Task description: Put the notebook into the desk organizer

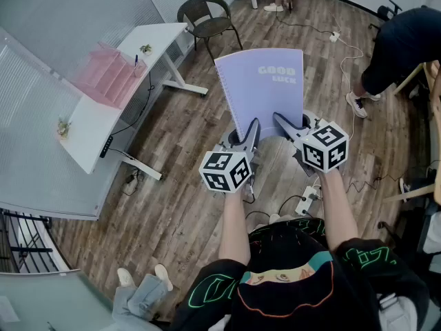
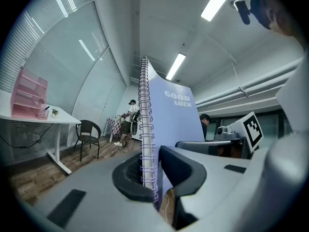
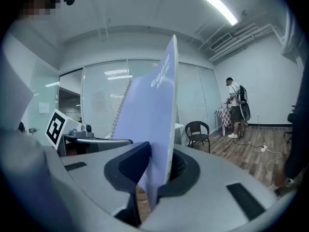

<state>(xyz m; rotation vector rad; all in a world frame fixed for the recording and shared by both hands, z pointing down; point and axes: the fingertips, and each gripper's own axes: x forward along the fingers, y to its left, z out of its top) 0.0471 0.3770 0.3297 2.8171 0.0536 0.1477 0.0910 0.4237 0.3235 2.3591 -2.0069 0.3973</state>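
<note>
A lilac spiral notebook (image 1: 262, 92) with "GOOD LUCK" on its cover is held up in the air over the wooden floor. My left gripper (image 1: 249, 131) is shut on its spiral-bound lower left corner, and the wire rings (image 2: 146, 144) run between the jaws. My right gripper (image 1: 281, 123) is shut on the lower right edge of the cover (image 3: 152, 129). The pink desk organizer (image 1: 109, 76) stands on the white desk (image 1: 89, 133) far off to the left, also seen as the organizer (image 2: 29, 94) in the left gripper view.
A black wicker chair (image 1: 207, 16) stands beyond the desk. A person in dark trousers (image 1: 400, 47) is at the right, another (image 2: 128, 122) stands far back. Cables and a power strip (image 1: 310, 197) lie on the floor. A glass partition (image 1: 41, 185) borders the left.
</note>
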